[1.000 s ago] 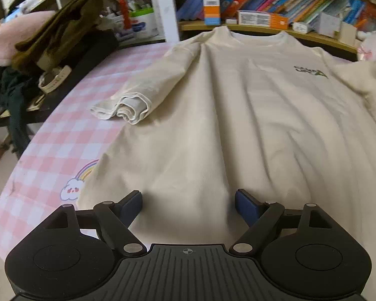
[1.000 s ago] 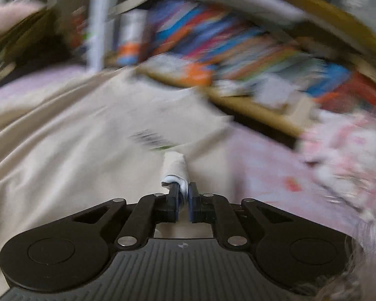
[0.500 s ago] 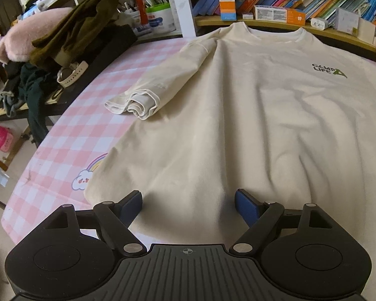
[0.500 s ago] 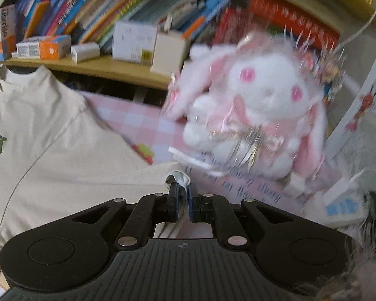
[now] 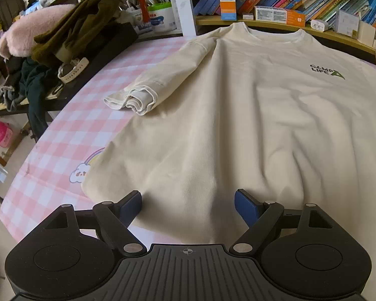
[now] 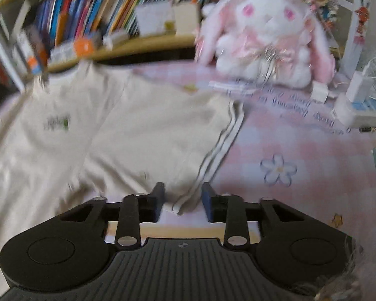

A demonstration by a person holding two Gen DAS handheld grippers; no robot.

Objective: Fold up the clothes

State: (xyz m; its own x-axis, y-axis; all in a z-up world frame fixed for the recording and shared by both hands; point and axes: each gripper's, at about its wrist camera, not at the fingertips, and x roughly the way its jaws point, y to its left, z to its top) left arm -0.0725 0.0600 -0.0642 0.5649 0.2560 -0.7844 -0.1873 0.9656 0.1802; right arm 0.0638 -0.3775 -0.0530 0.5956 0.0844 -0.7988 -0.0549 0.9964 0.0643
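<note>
A cream long-sleeved shirt with a small green chest logo lies face up on the pink checked tablecloth. Its left sleeve is bunched at the cuff beside the body. My left gripper is open over the shirt's hem, holding nothing. In the right wrist view the shirt's right sleeve lies spread flat, its cuff ribbed. My right gripper is open just above the cuff's near corner, which sits between the jaws.
A pink and white plush rabbit sits at the table's far right, with white boxes beside it. A bookshelf runs behind the shirt's collar. A heap of clothes lies on a dark side table at the left.
My right gripper has opened and let go of the sleeve cuff, which now lies flat on the table. The left gripper has stayed open over the hem.
</note>
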